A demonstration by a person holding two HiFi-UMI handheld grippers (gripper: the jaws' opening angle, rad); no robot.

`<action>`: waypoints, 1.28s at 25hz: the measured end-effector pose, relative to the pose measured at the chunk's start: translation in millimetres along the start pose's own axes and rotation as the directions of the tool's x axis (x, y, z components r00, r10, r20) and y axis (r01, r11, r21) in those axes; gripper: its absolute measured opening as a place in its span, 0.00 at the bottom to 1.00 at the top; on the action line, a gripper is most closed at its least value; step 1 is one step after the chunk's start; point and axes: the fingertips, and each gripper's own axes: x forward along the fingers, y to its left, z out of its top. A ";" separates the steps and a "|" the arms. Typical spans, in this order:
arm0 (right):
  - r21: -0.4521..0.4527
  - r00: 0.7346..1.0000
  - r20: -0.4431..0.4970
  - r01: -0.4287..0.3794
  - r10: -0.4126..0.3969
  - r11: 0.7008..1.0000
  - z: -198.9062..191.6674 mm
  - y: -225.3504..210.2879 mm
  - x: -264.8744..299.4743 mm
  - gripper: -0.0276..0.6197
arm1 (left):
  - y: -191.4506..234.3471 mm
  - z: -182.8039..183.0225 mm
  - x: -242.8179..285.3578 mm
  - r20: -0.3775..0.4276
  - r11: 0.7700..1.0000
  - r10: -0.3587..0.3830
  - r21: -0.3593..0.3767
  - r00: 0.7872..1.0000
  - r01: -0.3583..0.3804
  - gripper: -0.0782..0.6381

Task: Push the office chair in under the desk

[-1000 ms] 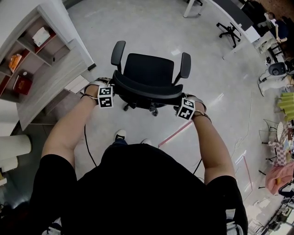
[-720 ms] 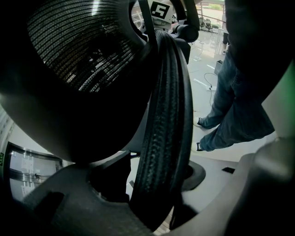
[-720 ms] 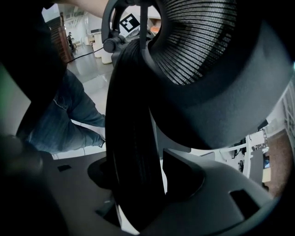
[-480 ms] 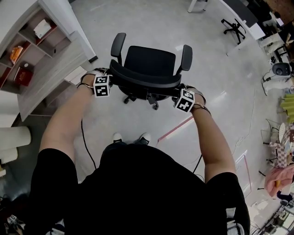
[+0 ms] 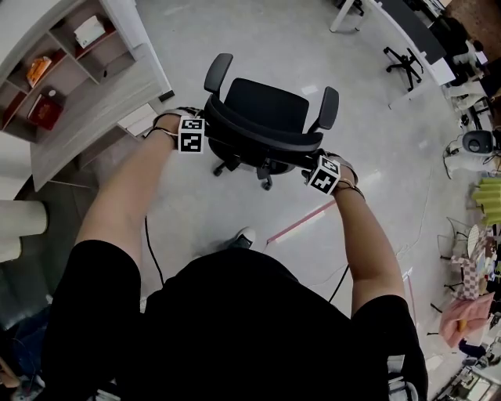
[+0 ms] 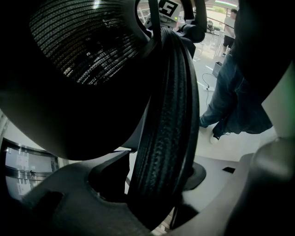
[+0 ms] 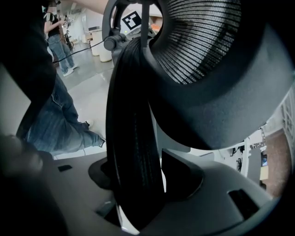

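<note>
The black office chair (image 5: 268, 108) stands on the grey floor with its seat facing away from me. My left gripper (image 5: 208, 131) clamps the left edge of the mesh backrest (image 5: 258, 142), and its jaws are easing open slightly. My right gripper (image 5: 310, 163) clamps the right edge, and its jaws are closing. In the left gripper view the ribbed backrest rim (image 6: 167, 115) runs between the jaws of that gripper (image 6: 156, 203). The right gripper view shows the rim (image 7: 131, 138) wedged in the right gripper (image 7: 138, 203). A pale wood desk (image 5: 82, 129) lies to the left.
A shelf unit (image 5: 55, 63) with small items rises over the desk at far left. A red floor line (image 5: 301, 222) runs behind the chair. Another office chair (image 5: 405, 61) and a white desk (image 5: 374, 9) stand far right. My shoe (image 5: 244, 236) is near the chair's wheels.
The chair has rolled a little forward and to the right with both grippers still on its backrest. The person has stepped after it; only one shoe shows now.
</note>
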 end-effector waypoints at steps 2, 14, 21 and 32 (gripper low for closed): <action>0.006 1.000 -0.013 -0.009 0.009 1.000 -0.4 5.0 -0.5 0.40 | -2.4 0.0 -1.4 0.005 1.000 0.003 -0.001 1.000 -0.003 0.47; -0.024 1.000 -0.013 -0.027 0.026 0.999 15.4 85.2 -15.6 0.39 | -84.1 -14.4 -26.2 0.022 0.999 0.031 -0.023 0.999 -0.031 0.47; -0.067 1.000 -0.010 -0.028 0.027 0.997 29.2 128.8 -21.0 0.39 | -141.6 -31.6 -43.0 0.013 0.997 0.049 -0.067 0.999 -0.048 0.47; -0.133 0.999 -0.004 -0.046 0.046 0.990 74.0 190.5 -28.5 0.39 | -221.5 -77.7 -72.6 -0.010 0.991 0.047 -0.126 0.999 -0.048 0.47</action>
